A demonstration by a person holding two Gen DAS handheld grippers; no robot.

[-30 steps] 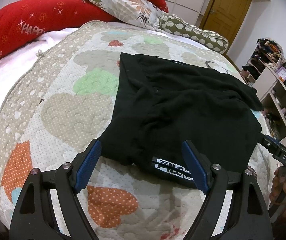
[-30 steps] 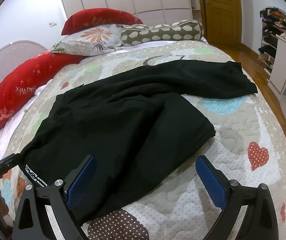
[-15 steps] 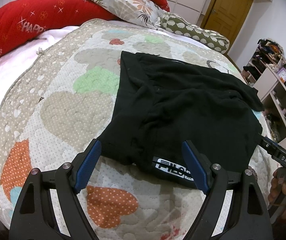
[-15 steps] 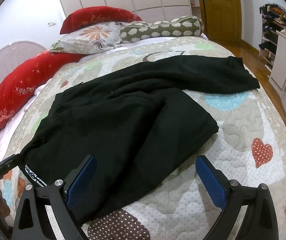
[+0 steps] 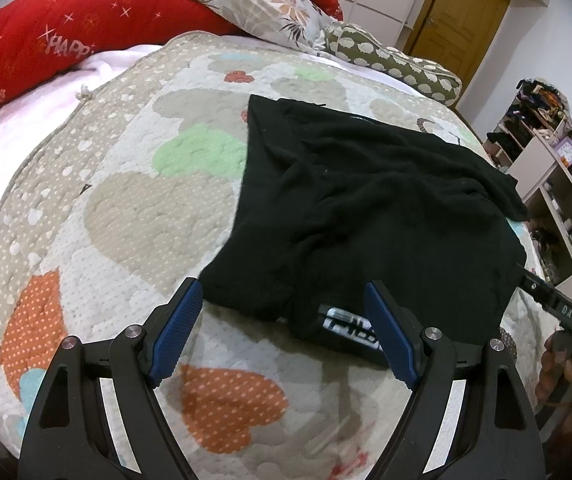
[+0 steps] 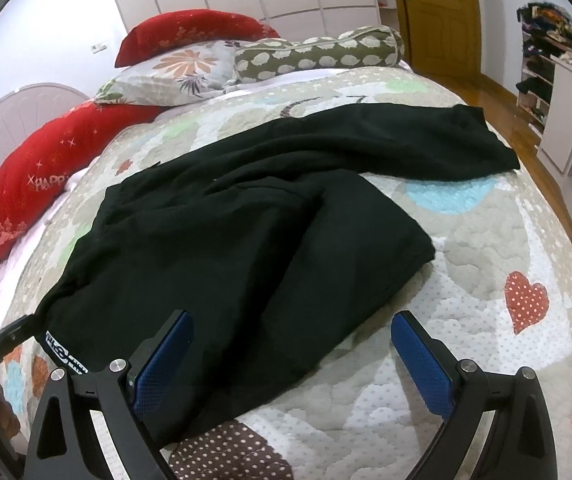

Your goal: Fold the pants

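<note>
Black pants (image 5: 365, 216) lie spread on the quilted bed, one leg folded over toward me and the other stretched away to the far right (image 6: 425, 148). A white logo label (image 5: 351, 326) shows at the near edge. My left gripper (image 5: 286, 332) is open, its blue pads just above that near edge by the label. My right gripper (image 6: 293, 356) is open and low over the near edge of the folded leg (image 6: 246, 272). Neither holds cloth. The right gripper also shows at the left wrist view's right edge (image 5: 557, 308).
The heart-patterned quilt (image 5: 126, 208) covers the bed. Red cushions (image 5: 46, 36), a floral pillow (image 6: 178, 76) and a spotted bolster (image 6: 317, 56) line the head end. White shelves (image 6: 565, 120) and a wooden door (image 6: 437, 12) stand beyond the bed's right side.
Both grippers have edged slightly closer to the pants' near edge. The pants have not moved and both grippers stay open.
</note>
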